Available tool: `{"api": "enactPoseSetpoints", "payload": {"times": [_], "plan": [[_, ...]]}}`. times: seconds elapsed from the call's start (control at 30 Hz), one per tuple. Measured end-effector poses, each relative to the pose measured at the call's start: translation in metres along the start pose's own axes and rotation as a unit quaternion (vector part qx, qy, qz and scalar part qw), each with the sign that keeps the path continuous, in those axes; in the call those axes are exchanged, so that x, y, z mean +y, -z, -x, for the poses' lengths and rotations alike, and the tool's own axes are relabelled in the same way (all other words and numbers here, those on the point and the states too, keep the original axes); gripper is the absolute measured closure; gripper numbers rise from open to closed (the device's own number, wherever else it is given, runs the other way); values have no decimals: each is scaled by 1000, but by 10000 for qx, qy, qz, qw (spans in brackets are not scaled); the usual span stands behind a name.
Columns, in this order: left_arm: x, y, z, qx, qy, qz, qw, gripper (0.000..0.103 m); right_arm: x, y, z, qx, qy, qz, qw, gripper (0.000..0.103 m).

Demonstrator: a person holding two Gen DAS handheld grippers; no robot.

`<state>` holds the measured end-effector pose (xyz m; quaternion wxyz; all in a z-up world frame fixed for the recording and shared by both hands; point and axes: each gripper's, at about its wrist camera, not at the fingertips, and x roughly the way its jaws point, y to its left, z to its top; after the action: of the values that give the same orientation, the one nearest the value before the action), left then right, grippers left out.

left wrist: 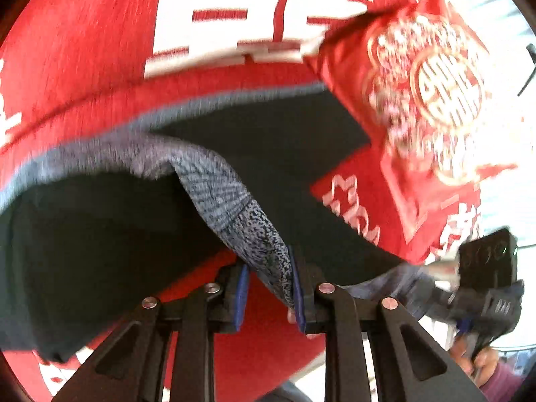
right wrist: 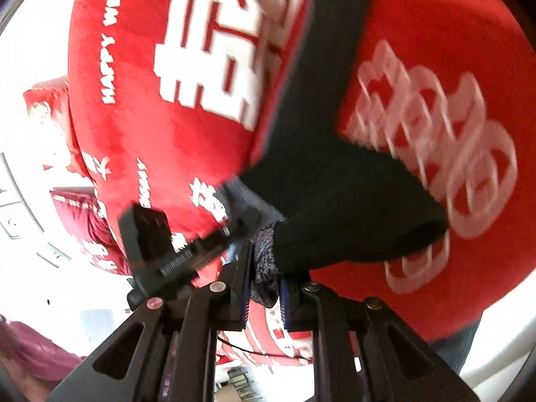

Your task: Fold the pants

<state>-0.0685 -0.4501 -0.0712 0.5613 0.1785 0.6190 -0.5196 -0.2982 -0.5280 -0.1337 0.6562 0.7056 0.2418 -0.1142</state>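
Both wrist views, blurred by motion. A red bed cover point(right wrist: 140, 127) bears large white double-happiness characters and, readable in the right wrist view, the white words "HAPPY WEDDI…", cut off at the frame edge. A red pillow point(left wrist: 418, 90) with a gold and white round emblem lies at the upper right of the left wrist view; its writing is too blurred to read.

The black pants point(left wrist: 110, 234) lie spread across the red cover, their grey patterned waistband point(left wrist: 234, 207) lifted off it. The left gripper point(left wrist: 269, 298) points steeply down, its blue-padded fingers point(left wrist: 296, 288) clamped on a pulled-up fold of the waistband. The right gripper point(right wrist: 264, 298) points at a shallower downward angle and is closed on another stretch of the same grey band, with black cloth point(right wrist: 351, 207) trailing away from it. Each gripper shows at the edge of the other's view, just beside it. A hand point(left wrist: 475, 361) with a mauve sleeve holds the right gripper's handle.
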Motion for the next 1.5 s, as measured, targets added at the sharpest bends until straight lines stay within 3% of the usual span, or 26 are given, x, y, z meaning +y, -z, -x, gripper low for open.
{"api": "enactPoseSetpoints", "payload": {"times": [0.1, 0.13, 0.2, 0.33, 0.4, 0.47, 0.5, 0.6, 0.63, 0.73, 0.9, 0.97, 1.03, 1.07, 1.17, 1.23, 1.3, 1.33, 1.37, 1.43, 1.5], "plan": [[-1, -34, -1, -190, -73, -37, 9998, 78, 14, -60, 1, -6, 93, 139, 9999, 88], [-1, -45, -3, -259, -104, -57, 9996, 73, 18, -73, 0, 16, 134, 175, 9998, 88], [-3, -64, -6, -483, -438, -114, 9978, 30, 26, -113, -9, 106, 331, 336, 9988, 88], [3, -84, -5, -615, -679, -125, 9957, 28, 43, -173, -38, 252, 1016, 703, 9920, 84], [7, -87, 2, -773, -863, -75, 9932, 25, 52, -191, -52, 249, 1613, 1038, 9811, 72], [12, -86, 7, -833, -1075, -40, 9907, 25, 69, -200, -62, 57, 2487, 1594, 9554, 18], [17, -85, 8, -822, -1197, -2, 9894, 25, 82, -201, -64, -119, 2777, 1986, 9398, 16], [43, -73, -1, -596, -1591, 234, 9852, 25, 101, -183, -59, -300, 2844, 2630, 9215, 16], [52, -68, -6, -486, -1719, 315, 9834, 25, 101, -179, -58, -294, 2836, 2677, 9204, 16], [79, -50, -19, -195, -2075, 606, 9762, 25, 79, -160, -54, -200, 2878, 2382, 9274, 18], [109, -31, -30, -10, -2287, 1026, 9681, 25, 8, -155, -53, -161, 3012, 1065, 9475, 42], [113, -29, -34, 20, -2332, 1054, 9667, 25, -8, -162, -54, -352, 2979, 969, 9490, 48], [115, -29, -40, 80, -2369, 1064, 9657, 25, -19, -170, -59, -414, 2986, 983, 9484, 74], [115, -29, -41, 92, -2383, 1069, 9652, 25, -17, -171, -63, -380, 3034, 1054, 9463, 95], [111, -28, -39, 54, -2391, 978, 9660, 25, 1, -161, -59, -388, 2915, 1625, 9419, 95], [113, -23, -44, 107, -2459, 882, 9652, 23, 1, -159, -55, -272, 3119, 1924, 9300, 95], [119, -17, -47, 2, -2629, 914, 9605, 2, -22, -166, -65, 103, 3506, 1764, 9197, 87], [123, -17, -47, 43, -2572, 1011, 9611, 2, -31, -170, -66, 396, 3750, 1406, 9154, 86], [127, -18, -45, 104, -2475, 1152, 9620, 2, -27, -170, -63, 309, 3671, 1454, 9182, 83], [128, -18, -43, 169, -2495, 1178, 9610, 2, -5, -162, -59, 302, 4009, 1653, 9006, 78], [121, -27, -33, 34, -2529, 1067, 9616, 3, 17, -150, -48, 81, 3771, 1805, 9084, 78]]}}
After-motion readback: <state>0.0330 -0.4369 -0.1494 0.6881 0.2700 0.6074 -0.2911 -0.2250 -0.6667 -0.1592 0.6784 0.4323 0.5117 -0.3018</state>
